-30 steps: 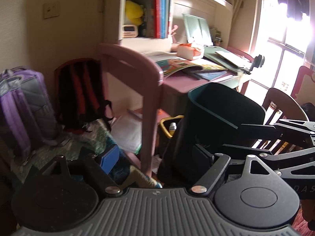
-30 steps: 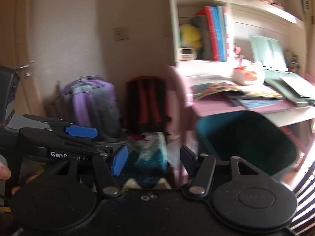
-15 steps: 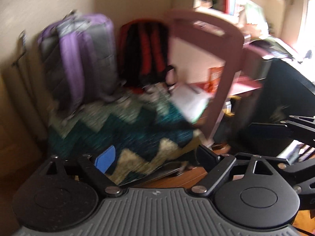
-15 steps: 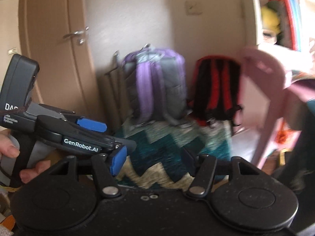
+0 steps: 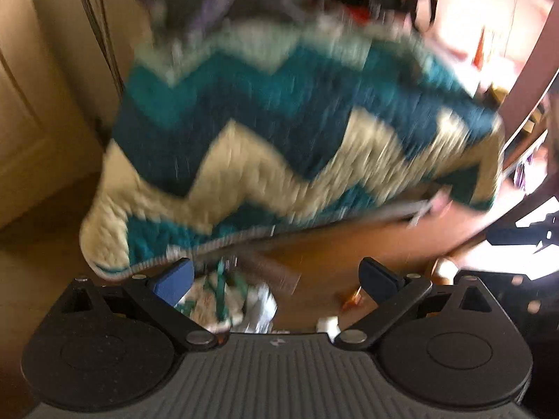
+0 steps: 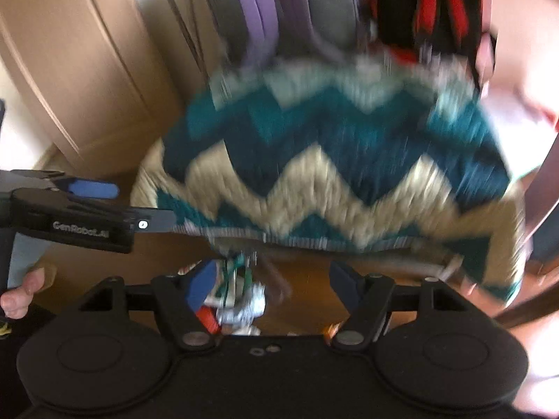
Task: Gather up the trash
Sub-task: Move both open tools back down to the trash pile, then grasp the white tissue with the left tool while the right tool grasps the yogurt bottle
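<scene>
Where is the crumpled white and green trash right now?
The crumpled wrapper lies on the wooden floor just below the zigzag blanket's edge, low and left of centre in both wrist views.

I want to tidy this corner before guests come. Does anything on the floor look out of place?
Yes. Crumpled white-and-green wrappers lie loose on the wooden floor, just in front of the zigzag blanket, which is itself heaped on the floor. Blur hides finer detail.
</scene>
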The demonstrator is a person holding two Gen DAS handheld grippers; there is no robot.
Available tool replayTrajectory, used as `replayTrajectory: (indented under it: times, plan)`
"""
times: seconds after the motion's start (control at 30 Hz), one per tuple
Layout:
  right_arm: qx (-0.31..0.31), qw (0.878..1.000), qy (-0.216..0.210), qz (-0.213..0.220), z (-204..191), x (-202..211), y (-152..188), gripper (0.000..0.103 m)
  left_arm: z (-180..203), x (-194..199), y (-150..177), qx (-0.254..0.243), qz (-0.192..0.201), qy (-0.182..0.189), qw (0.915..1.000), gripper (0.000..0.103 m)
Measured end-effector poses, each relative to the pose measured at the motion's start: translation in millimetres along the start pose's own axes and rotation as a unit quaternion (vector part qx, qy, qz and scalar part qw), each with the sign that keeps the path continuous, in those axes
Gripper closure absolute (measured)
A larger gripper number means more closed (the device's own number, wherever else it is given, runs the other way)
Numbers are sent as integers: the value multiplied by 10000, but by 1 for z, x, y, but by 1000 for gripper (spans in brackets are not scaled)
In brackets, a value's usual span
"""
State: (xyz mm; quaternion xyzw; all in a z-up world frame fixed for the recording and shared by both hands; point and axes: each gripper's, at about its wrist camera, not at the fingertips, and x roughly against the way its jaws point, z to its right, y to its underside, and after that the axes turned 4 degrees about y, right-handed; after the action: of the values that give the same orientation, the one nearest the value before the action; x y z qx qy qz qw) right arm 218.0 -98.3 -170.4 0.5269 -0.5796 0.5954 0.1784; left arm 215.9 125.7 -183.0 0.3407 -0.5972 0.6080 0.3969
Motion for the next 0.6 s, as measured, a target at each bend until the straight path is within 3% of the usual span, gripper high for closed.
replayTrajectory:
  times: [0.17, 0.33, 0.43, 0.6]
  plan:
    - [-248, 9977, -10, -628, 0, -76, 18, 32, -20, -72, 19, -233, -775, -88, 9967, 2]
    - [-358, 9898, 140, -1370, -1, -154, 42, 32, -24, -139, 42, -866, -1652, -90, 9824, 2]
    - [-609, 9797, 262, -1890, 2, -200, 59, 32, -22, -176, 61, -1218, -2000, -109, 9721, 2]
    - [-922, 9586, 359, -2671, 12, -264, 88, 32, -25, -233, 93, -1352, -2482, 70, 9592, 2]
